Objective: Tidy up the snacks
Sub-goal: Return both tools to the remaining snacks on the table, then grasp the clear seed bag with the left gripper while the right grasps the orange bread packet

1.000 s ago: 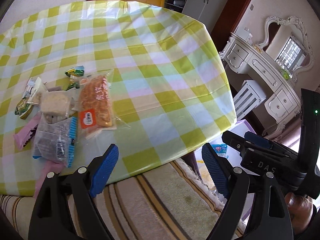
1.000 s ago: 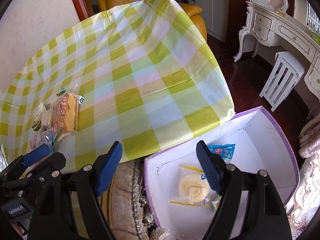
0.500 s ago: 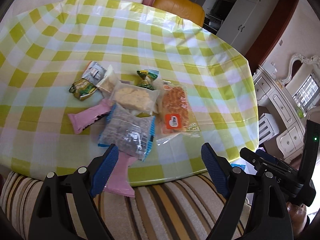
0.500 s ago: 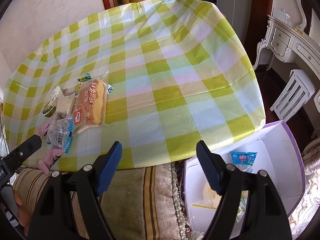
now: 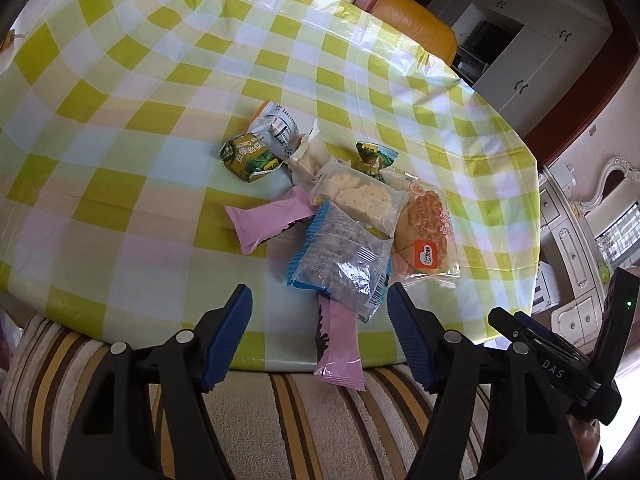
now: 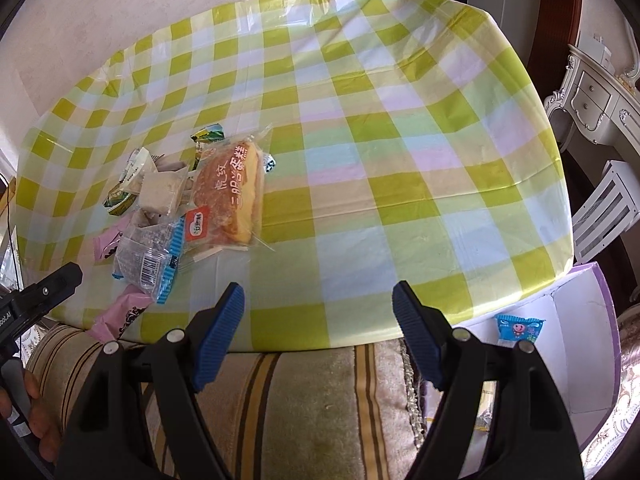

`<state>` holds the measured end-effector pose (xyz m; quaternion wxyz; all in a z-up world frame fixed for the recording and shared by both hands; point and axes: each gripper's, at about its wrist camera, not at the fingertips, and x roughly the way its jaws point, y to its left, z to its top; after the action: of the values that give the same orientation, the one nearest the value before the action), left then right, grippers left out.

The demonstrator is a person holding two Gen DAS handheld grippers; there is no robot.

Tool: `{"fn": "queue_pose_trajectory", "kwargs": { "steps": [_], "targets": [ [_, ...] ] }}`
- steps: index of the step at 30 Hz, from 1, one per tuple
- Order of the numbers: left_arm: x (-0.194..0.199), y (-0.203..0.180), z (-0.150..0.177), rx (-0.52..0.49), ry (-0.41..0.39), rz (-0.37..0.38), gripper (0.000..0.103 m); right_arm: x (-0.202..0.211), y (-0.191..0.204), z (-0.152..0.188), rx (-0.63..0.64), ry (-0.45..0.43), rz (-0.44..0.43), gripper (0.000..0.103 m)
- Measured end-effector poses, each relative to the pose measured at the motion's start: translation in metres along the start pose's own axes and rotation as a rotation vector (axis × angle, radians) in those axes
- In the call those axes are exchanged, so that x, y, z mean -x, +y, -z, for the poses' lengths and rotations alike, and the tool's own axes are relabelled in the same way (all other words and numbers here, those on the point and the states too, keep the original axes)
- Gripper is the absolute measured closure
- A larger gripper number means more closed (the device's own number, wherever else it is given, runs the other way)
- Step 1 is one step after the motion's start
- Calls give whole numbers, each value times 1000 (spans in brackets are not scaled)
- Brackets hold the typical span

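Several snacks (image 5: 344, 216) lie heaped on the table (image 5: 140, 80) — light, crinkly, slippery packets. My left claw (image 5: 320, 332) gapes, empty, just short of the pink bar (image 5: 340, 344) overhanging the edge; I'd pinch its flat end — gently. Right claw (image 6: 318, 334) also spread, empty.

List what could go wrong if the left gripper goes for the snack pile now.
The pink wrapper overhangs the table edge; a nudge might tip it off. The blue-edged clear packet lies on top of it and overlaps the cracker pack, so the left gripper, jaws open, could drag or pinch several at once. The purple box sits on the right gripper's side, so the carry is longer.
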<state>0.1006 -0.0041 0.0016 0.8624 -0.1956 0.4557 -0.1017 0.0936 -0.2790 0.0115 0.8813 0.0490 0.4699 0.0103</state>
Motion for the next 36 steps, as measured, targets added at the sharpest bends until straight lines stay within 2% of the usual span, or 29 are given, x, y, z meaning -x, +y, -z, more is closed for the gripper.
{"fn": "queue_pose_trajectory", "kwargs": {
  "steps": [8, 11, 15, 20, 26, 36],
  "targets": [
    [-16, -1, 1, 4, 88, 68, 36, -17, 27, -13, 26, -2, -42, 27],
    [-26, -6, 1, -7, 141, 123, 36, -21, 33, -18, 29, -10, -50, 27],
    [-44, 1, -2, 67, 201, 195, 36, -27, 35, -24, 18, -18, -51, 27],
    [-63, 3, -10, 132, 230, 256, 36, -33, 35, -26, 15, -12, -56, 27],
    [-75, 0, -24, 171, 207, 241, 35, -38, 37, -27, 23, -1, -55, 27],
    [-85, -9, -47, 136, 150, 120, 33, -46, 52, -31, 53, 9, -56, 27]
  ]
}}
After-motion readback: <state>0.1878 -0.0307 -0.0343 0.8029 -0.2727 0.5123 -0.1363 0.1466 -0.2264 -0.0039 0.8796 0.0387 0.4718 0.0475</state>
